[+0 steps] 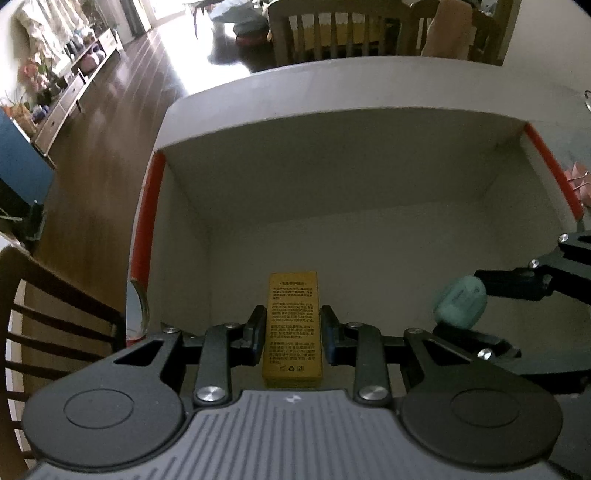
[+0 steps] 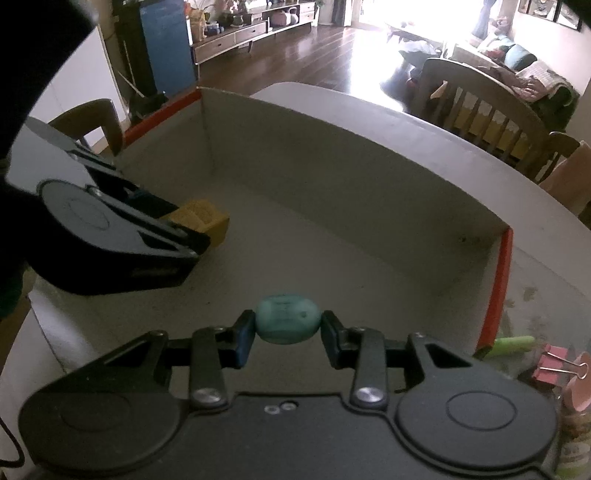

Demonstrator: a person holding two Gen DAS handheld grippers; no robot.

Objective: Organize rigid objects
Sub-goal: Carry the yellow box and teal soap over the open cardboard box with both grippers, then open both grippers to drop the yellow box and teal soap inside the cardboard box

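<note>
My left gripper [image 1: 293,326] is shut on a yellow printed carton [image 1: 293,328], held low inside a white cardboard box with red edges [image 1: 332,155]. My right gripper [image 2: 288,328] is shut on a teal oval stone-like object [image 2: 288,324], held over the box's near right part. In the left wrist view the teal object [image 1: 460,302] and the right gripper [image 1: 480,306] show at right. In the right wrist view the yellow carton [image 2: 201,219] and the left gripper [image 2: 192,229] show at left, inside the box [image 2: 332,162].
The box sits on a white table [image 1: 369,74]. To its right lie a green stick [image 2: 513,345], pink binder clips [image 2: 554,365] and tape rolls [image 2: 578,398]. Wooden chairs [image 1: 332,29] stand around the table; another chair [image 1: 44,306] is at left.
</note>
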